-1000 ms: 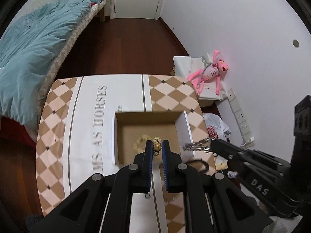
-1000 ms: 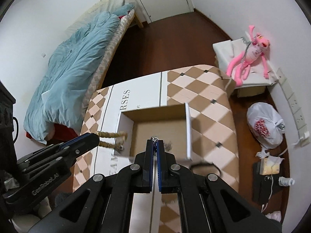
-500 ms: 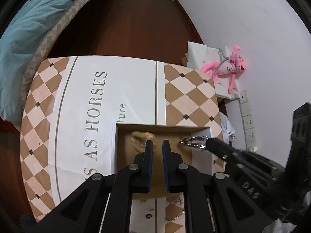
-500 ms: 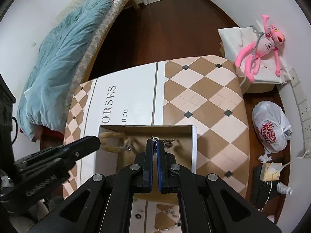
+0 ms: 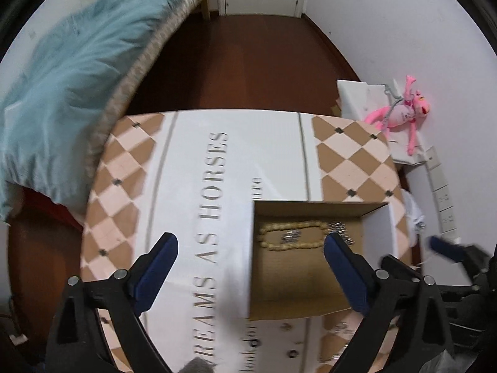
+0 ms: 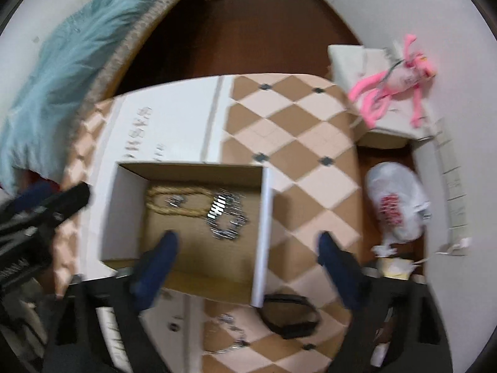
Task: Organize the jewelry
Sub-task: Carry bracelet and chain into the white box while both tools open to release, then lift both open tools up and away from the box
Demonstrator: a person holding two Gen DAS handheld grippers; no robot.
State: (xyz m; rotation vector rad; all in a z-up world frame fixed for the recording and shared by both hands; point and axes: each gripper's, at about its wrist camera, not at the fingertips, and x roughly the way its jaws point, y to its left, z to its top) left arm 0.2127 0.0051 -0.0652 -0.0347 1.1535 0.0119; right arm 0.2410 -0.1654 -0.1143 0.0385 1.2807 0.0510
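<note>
An open cardboard box (image 5: 310,304) (image 6: 264,217) sits on the checkered tablecloth. Inside lie a tan beaded bracelet (image 5: 292,236) (image 6: 177,200) and a silver chain bracelet (image 6: 225,217), partly seen in the left wrist view (image 5: 341,228). My left gripper (image 5: 250,248) is open and empty, above the box's left side. My right gripper (image 6: 245,245) is open and empty over the box. On the table in front of the box lie a black bracelet (image 6: 290,315), a silver chain (image 6: 233,332) and a small ring (image 6: 173,325).
The table (image 5: 217,161) stands between a bed with a teal blanket (image 5: 62,71) on the left and a white wall on the right. A pink plush toy (image 5: 400,115) lies on a white box. A white plastic bag (image 6: 397,202) sits on the floor.
Both grippers have opened and let go: the tan bracelet and the silver chain now lie in the box. Both grippers have pulled back from it.
</note>
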